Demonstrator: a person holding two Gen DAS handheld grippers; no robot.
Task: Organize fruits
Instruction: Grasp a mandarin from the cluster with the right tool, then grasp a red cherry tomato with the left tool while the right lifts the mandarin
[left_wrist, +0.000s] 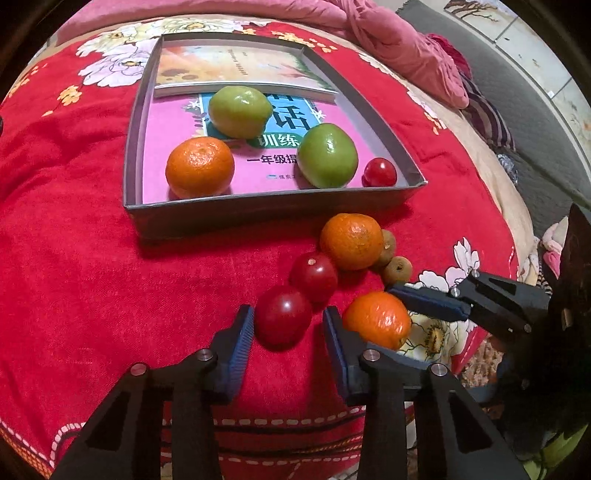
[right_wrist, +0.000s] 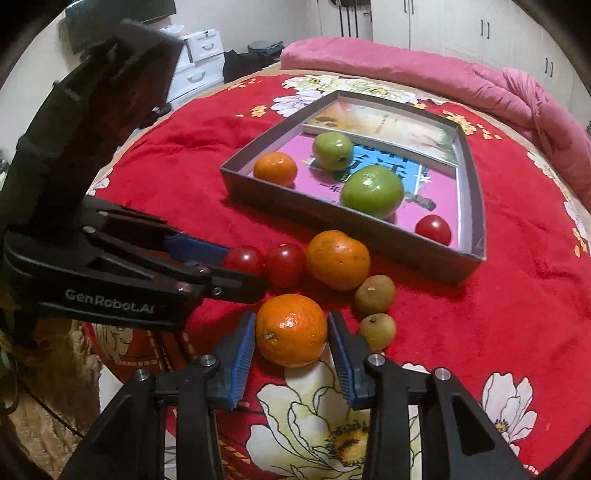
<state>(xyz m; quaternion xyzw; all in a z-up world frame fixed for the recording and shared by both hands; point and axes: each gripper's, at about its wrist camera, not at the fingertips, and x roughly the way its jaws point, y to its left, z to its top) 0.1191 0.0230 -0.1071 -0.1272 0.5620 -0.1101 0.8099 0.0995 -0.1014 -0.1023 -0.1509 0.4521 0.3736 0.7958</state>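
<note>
A: What is the left gripper (left_wrist: 288, 332) doing?
B: Its jaws are standing wide around a red tomato (left_wrist: 282, 317) on the red blanket (left_wrist: 92, 266), with a gap showing on the right side.
A: And the right gripper (right_wrist: 291, 339)?
B: Its jaws are bracketing the near orange (right_wrist: 291, 328), pads (right_wrist: 243, 347) just beside the skin; I cannot tell whether they are gripping.
A: Where is the sorted fruit sitting?
B: In the grey box (left_wrist: 258, 208) farther back: two green apples (left_wrist: 327, 155), an orange (left_wrist: 199, 166) and a small tomato (left_wrist: 380, 171).

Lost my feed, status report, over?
Left gripper open around a tomato. Right gripper open around an orange. Box holds four fruits. Nothing in the way.
</note>
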